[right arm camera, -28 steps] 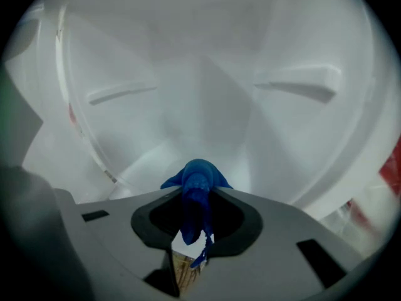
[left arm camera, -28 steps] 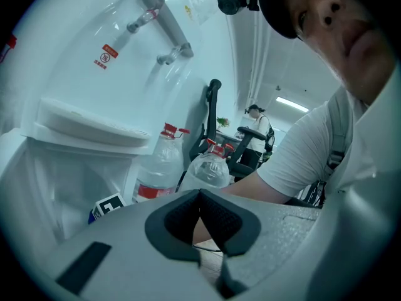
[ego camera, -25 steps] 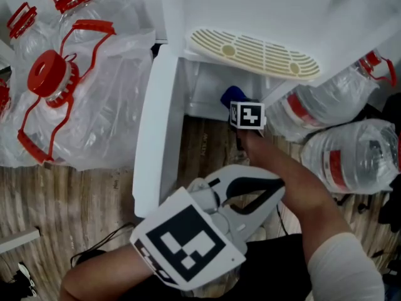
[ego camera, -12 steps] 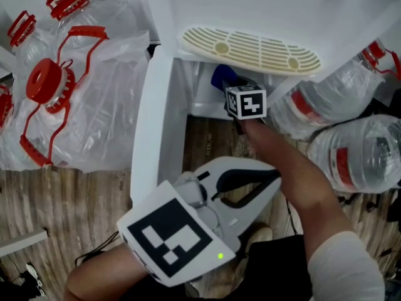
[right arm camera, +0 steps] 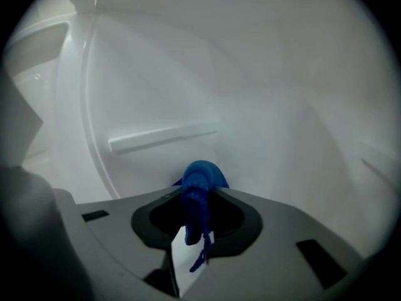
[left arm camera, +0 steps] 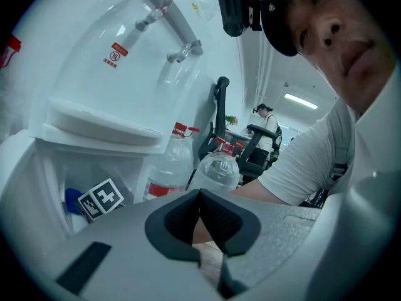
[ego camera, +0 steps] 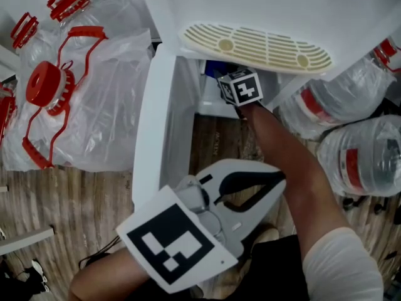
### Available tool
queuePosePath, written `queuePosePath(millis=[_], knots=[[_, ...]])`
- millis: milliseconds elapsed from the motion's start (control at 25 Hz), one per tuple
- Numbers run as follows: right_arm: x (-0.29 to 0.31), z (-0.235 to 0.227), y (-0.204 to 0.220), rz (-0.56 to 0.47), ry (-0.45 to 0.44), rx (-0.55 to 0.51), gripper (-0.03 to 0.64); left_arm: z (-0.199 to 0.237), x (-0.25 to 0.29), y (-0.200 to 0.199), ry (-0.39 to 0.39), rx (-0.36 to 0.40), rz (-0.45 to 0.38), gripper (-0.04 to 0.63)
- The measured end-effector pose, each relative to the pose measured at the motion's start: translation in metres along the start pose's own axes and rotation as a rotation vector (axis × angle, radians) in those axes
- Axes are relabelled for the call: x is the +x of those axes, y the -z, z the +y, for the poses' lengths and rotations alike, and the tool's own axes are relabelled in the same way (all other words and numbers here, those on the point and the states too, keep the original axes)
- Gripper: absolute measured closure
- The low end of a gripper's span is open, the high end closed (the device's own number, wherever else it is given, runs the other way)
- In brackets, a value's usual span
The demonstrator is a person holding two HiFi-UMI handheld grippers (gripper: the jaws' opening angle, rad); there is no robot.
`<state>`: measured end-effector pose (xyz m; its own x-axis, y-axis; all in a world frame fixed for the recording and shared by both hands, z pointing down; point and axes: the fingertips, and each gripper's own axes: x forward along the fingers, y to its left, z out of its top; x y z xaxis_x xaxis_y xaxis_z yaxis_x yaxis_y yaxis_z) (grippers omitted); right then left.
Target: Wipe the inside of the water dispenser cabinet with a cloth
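Note:
The white water dispenser has its drip tray (ego camera: 257, 46) above the open cabinet, whose door (ego camera: 153, 124) swings out to the left. My right gripper reaches into the cabinet; in the head view only its marker cube (ego camera: 240, 86) and a bit of the blue cloth (ego camera: 213, 68) show under the tray. In the right gripper view the right gripper (right arm camera: 197, 196) is shut on the bunched blue cloth (right arm camera: 200, 180), close to the white inner wall (right arm camera: 263, 105) and a shelf ledge (right arm camera: 163, 137). My left gripper (ego camera: 281, 182) hangs outside, low in front of the door, shut and empty.
Two full water bottles (ego camera: 357, 162) with red labels lie right of the dispenser. Empty jugs with red handles (ego camera: 56, 80) in clear plastic bags crowd the left. A wooden floor (ego camera: 62, 187) lies below. The person's right forearm (ego camera: 282, 155) runs from the cabinet to the bottom edge.
The right gripper has moved up and left, deeper into the cabinet, so the cloth is now mostly hidden under the drip tray. The left gripper has barely shifted.

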<state>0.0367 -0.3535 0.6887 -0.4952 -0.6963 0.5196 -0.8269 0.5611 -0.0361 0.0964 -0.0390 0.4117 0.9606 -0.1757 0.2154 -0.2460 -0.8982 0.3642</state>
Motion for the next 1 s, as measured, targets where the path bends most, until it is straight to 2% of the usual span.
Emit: queuePosePath(millis=[480,600,800,1000], knots=[[-0.038,0.050,0.023,0.002,-0.173,-0.109,0.532,-0.004,0.005,-0.003,0.029,0.007,-0.004,0.592],[-0.050,0.036,0.016,-0.030,-0.116,-0.124,0.532,-0.005,0.005,-0.004,0.032,0.003,-0.008,0.592],[-0.053,-0.003,-0.018,-0.096,0.004,-0.101,0.532,-0.005,0.006,-0.003,0.033,0.003,-0.006,0.592],[-0.053,0.001,-0.064,-0.180,0.037,-0.179,0.532,-0.005,0.005,-0.003,0.029,-0.002,-0.005,0.592]])
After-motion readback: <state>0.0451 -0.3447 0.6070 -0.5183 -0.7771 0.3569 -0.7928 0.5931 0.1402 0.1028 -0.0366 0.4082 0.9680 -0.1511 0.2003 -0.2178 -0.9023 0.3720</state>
